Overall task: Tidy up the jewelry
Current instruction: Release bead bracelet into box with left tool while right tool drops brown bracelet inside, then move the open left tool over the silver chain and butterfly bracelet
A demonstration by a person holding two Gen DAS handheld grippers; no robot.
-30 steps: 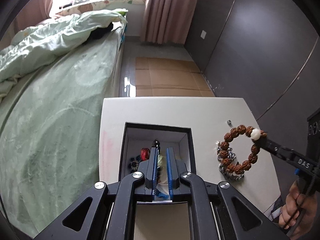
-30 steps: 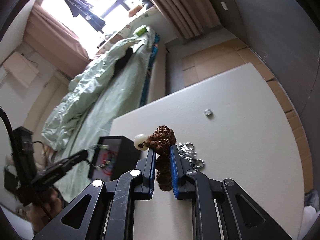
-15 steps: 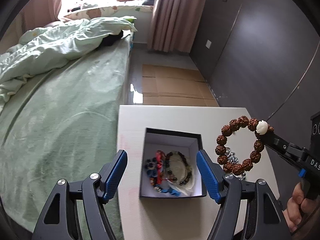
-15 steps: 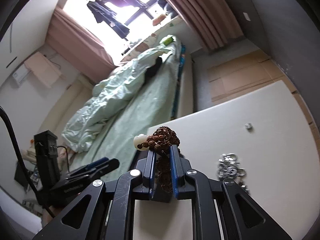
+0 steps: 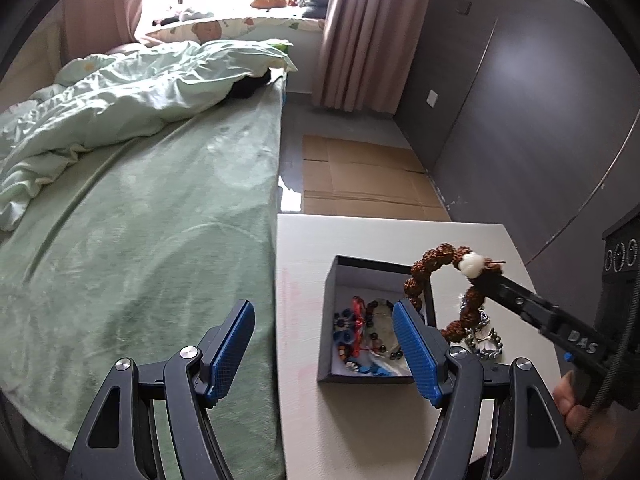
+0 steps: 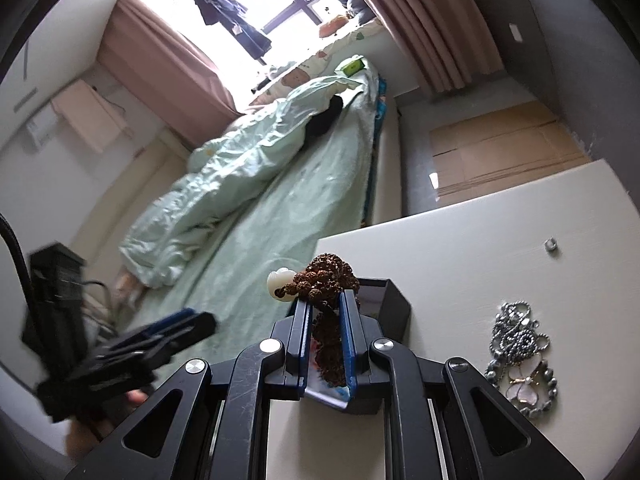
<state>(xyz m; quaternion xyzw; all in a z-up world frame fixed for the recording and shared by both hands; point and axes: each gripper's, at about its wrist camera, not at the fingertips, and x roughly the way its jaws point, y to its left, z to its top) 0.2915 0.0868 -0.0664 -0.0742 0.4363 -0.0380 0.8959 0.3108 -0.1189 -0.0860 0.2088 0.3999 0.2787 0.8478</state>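
My right gripper (image 6: 325, 300) is shut on a brown bead bracelet (image 6: 328, 272) with one white bead. In the left wrist view the bracelet (image 5: 424, 264) hangs as a ring over the right edge of a black box (image 5: 332, 320) with a white lining. Inside the box lie several bead bracelets (image 5: 372, 336). My left gripper (image 5: 323, 306) is open and holds nothing, above the table's left edge in front of the box. In the right wrist view the box (image 6: 394, 308) shows behind the fingers, partly hidden.
A pile of silver jewelry (image 6: 520, 352) lies on the white table (image 6: 460, 240) right of the box, and a small silver piece (image 6: 551, 245) farther back. A green bed (image 5: 140, 240) borders the table's left side. Cardboard (image 5: 360, 176) covers the floor beyond.
My left gripper opened, left a bracelet in the box and drew back and up. My right gripper carried the brown bracelet left from above the silver pile to the box's edge.
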